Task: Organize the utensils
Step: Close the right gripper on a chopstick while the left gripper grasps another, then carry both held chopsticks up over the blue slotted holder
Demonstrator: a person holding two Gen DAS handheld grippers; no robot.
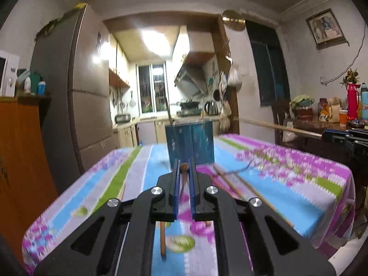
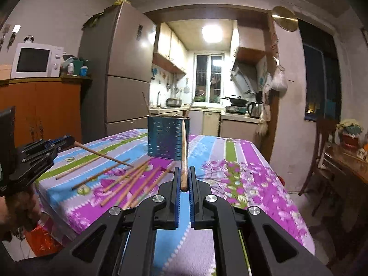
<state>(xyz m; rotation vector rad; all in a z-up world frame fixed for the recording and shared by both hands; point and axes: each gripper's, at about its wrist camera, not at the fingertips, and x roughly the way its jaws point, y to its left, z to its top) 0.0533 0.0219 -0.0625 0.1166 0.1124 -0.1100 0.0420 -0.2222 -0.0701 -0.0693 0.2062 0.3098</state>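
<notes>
My left gripper (image 1: 184,162) is shut on a wooden chopstick (image 1: 162,241), whose butt end shows between the pads while the rest hangs down below the jaws. My right gripper (image 2: 184,169) is shut on another chopstick (image 2: 183,147) that points forward and up toward the blue perforated holder (image 2: 168,138). The holder (image 1: 190,143) stands upright mid-table with a couple of chopsticks in it. Several loose chopsticks (image 2: 128,180) lie on the cloth in front of it. In the right wrist view, the left gripper (image 2: 69,139) holds its stick slanting down to the table.
The table wears a flowered striped cloth (image 2: 241,174). A fridge (image 2: 124,73) and an orange cabinet (image 2: 39,105) with a microwave stand to the left. A wooden chair (image 2: 322,151) and a crowded side table (image 1: 333,124) are to the right. The kitchen lies behind.
</notes>
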